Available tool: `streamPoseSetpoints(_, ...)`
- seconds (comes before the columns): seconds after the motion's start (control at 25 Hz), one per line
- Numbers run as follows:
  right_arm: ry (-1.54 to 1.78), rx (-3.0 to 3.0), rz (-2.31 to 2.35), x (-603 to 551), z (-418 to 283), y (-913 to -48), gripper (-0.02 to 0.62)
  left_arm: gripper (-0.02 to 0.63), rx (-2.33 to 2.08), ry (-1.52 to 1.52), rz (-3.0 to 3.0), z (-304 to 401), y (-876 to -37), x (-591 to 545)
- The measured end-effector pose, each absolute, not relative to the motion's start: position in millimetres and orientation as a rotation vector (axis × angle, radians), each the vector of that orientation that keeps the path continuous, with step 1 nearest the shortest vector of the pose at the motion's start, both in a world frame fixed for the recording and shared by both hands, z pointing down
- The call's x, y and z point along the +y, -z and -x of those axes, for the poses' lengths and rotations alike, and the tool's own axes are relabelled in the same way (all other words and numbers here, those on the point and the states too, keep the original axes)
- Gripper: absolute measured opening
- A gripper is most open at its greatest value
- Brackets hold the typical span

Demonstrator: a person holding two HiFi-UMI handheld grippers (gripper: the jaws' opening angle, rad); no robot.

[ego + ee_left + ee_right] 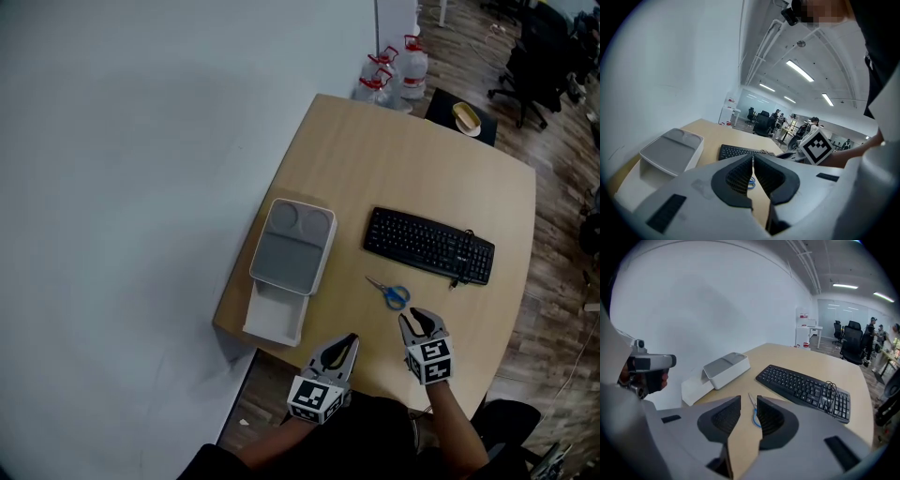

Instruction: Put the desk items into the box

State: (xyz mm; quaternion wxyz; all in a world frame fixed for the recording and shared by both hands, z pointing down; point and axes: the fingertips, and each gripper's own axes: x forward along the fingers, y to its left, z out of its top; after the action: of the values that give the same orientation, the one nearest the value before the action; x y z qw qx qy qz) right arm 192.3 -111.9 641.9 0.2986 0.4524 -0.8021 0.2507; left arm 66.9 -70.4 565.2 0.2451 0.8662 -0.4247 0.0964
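Scissors just ahead of the right gripper
Scissors (391, 292) lie on the worktop (375, 169), handles toward the right gripper (419, 320), whose jaws are apart and empty. The left gripper (346, 343) is farther off, jaws together.

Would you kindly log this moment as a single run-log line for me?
left gripper: shut, empty | right gripper: open, empty, just short of scissors | scissors, keyboard: on desk, outside box

Scissors (750, 183) mostly hidden behind left tongs (753, 157), only blue loop showing
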Motion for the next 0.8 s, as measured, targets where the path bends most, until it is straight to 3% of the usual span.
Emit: streamPoseSetpoints(0.8, -0.583, -1.943, -0.770, -143.4, -190.3, -796.0, 0.196, 0.021, -1.308, -0.289, -2.203, -63.7, -604.1, -89.1)
